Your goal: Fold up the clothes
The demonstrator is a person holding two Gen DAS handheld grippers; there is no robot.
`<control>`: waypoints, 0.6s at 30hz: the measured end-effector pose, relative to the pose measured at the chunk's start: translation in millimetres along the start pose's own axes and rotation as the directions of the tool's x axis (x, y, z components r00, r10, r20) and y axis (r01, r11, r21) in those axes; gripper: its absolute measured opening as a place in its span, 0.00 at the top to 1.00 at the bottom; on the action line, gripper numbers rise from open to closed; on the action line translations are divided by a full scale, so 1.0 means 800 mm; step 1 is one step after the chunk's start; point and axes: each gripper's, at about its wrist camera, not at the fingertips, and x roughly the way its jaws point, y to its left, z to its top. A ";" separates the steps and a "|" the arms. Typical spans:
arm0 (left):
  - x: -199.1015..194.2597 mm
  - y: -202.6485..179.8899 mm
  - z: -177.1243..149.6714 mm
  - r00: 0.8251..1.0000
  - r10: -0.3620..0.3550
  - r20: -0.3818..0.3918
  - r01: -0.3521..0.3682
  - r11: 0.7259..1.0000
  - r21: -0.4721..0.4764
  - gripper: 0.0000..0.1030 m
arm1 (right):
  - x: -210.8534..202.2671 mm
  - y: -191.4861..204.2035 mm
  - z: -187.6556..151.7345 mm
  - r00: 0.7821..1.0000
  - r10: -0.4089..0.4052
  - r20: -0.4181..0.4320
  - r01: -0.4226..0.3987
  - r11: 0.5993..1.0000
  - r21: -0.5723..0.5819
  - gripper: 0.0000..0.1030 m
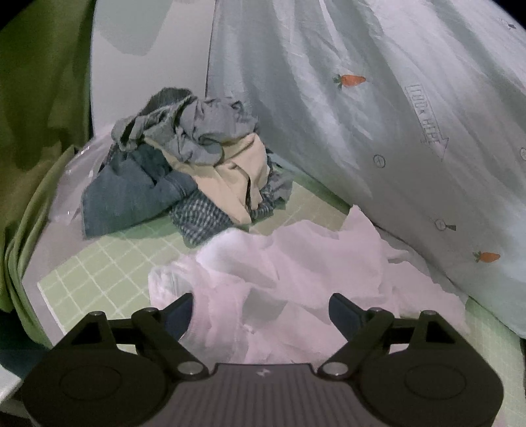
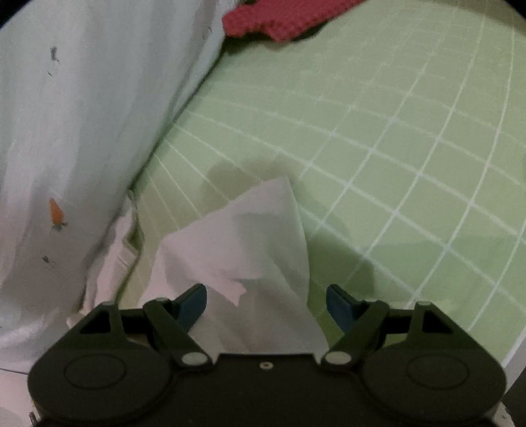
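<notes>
A crumpled white garment (image 1: 296, 262) lies on the green checked bed sheet (image 1: 98, 262), right in front of my left gripper (image 1: 261, 312). That gripper is open, its jaws wide apart with rumpled cloth lying between them; the left finger (image 1: 179, 312) rests against a fold. In the right wrist view a peaked corner of the white garment (image 2: 250, 243) stands up between the fingers of my right gripper (image 2: 267, 303). The right jaws are open too and the right pad is clear of the cloth.
A heap of unfolded clothes (image 1: 184, 164), blue, grey and beige, sits behind the garment. A pale blue quilt with carrot prints (image 1: 361, 115) rises along its right side. A green curtain (image 1: 29, 131) hangs at the left. A red knitted item (image 2: 282, 19) lies far off on the sheet (image 2: 378, 131).
</notes>
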 end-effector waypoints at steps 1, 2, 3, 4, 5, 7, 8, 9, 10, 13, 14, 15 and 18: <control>0.000 -0.002 0.003 1.000 0.003 0.010 -0.003 1.000 0.010 0.14 | 0.003 0.000 -0.001 1.000 -0.011 -0.004 0.011 1.000 0.001 0.26; 0.000 -0.003 0.006 1.000 0.005 0.020 -0.006 1.000 0.021 0.12 | 0.005 -0.002 -0.002 1.000 -0.021 -0.005 0.021 1.000 0.000 0.34; 0.000 -0.006 0.009 0.999 -0.001 0.032 0.000 0.999 0.036 0.11 | 0.005 -0.002 0.000 1.000 -0.028 -0.004 0.028 1.000 -0.008 0.62; -0.001 -0.008 0.012 0.999 -0.008 0.044 0.006 0.999 0.051 0.11 | 0.006 -0.001 0.002 0.999 -0.034 -0.002 0.034 0.999 -0.018 0.78; -0.001 -0.010 0.015 0.998 -0.016 0.056 0.012 0.998 0.066 0.11 | 0.006 -0.001 0.005 0.999 -0.040 -0.001 0.040 0.999 -0.029 0.84; 0.000 -0.020 0.023 0.997 -0.037 0.073 0.032 0.996 0.078 0.11 | -0.011 0.004 0.018 0.997 -0.044 0.069 0.047 0.998 -0.046 0.91; 0.000 -0.024 0.026 0.996 -0.045 0.081 0.039 0.996 0.078 0.11 | -0.021 0.006 0.026 0.993 -0.044 0.108 0.050 0.997 -0.054 0.91; 0.001 -0.028 0.028 0.995 -0.053 0.086 0.046 0.996 0.077 0.11 | -0.035 0.014 0.036 0.986 -0.050 0.157 0.064 0.994 -0.085 0.91; 0.002 -0.033 0.030 0.994 -0.066 0.092 0.059 0.995 0.079 0.11 | -0.048 0.024 0.046 0.977 -0.057 0.205 0.085 0.988 -0.128 0.91; 0.003 -0.047 0.027 0.992 -0.089 0.090 0.080 0.992 0.101 0.10 | -0.087 0.071 0.069 0.936 -0.047 0.350 0.162 0.937 -0.308 0.91; 0.003 -0.051 0.023 0.992 -0.093 0.082 0.084 0.991 0.108 0.10 | -0.097 0.092 0.069 0.915 -0.035 0.402 0.201 0.903 -0.379 0.91; 0.004 -0.054 0.020 0.992 -0.098 0.074 0.089 0.989 0.115 0.10 | -0.104 0.113 0.065 0.894 -0.018 0.449 0.245 0.857 -0.453 0.91; 0.005 -0.063 0.006 0.993 -0.108 0.038 0.102 0.986 0.129 0.10 | -0.095 0.172 0.027 0.875 0.067 0.479 0.317 0.669 -0.672 0.91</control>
